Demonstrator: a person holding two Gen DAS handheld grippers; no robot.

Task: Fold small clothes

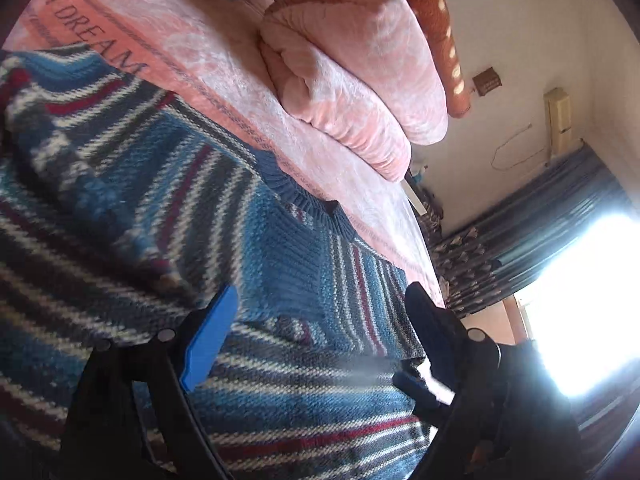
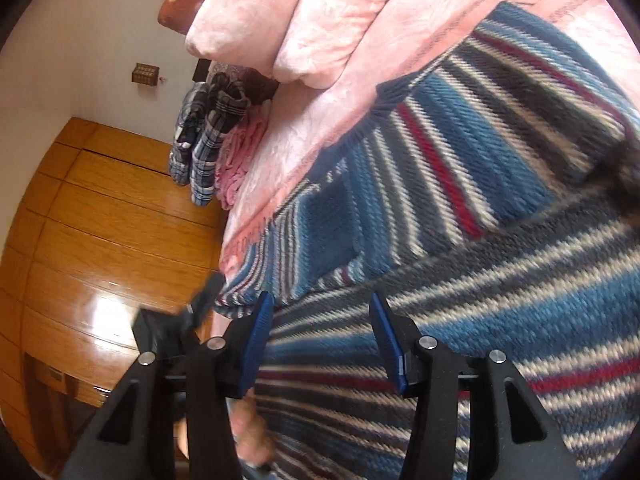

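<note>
A knitted sweater [image 1: 168,208] with blue, white, red and dark stripes lies spread on a pink bedspread [image 1: 208,64]. Its ribbed neckline [image 1: 312,204] faces the bedspread's bare part. My left gripper [image 1: 320,316] hovers low over the sweater, jaws wide apart and open, with one blue pad [image 1: 208,344] showing. In the right wrist view the sweater [image 2: 460,168] fills the right side, and one layer lies folded over another. My right gripper [image 2: 322,320] is open just above that upper layer near the bed's edge, with fabric showing between its blue pads [image 2: 256,344].
A folded pink quilt [image 1: 352,80] and a brown dotted pillow [image 1: 436,20] lie at the head of the bed. Plaid clothes [image 2: 208,136] hang over the bed's side above the wooden floor [image 2: 100,220]. A bright window with dark curtains [image 1: 540,232] is on the right.
</note>
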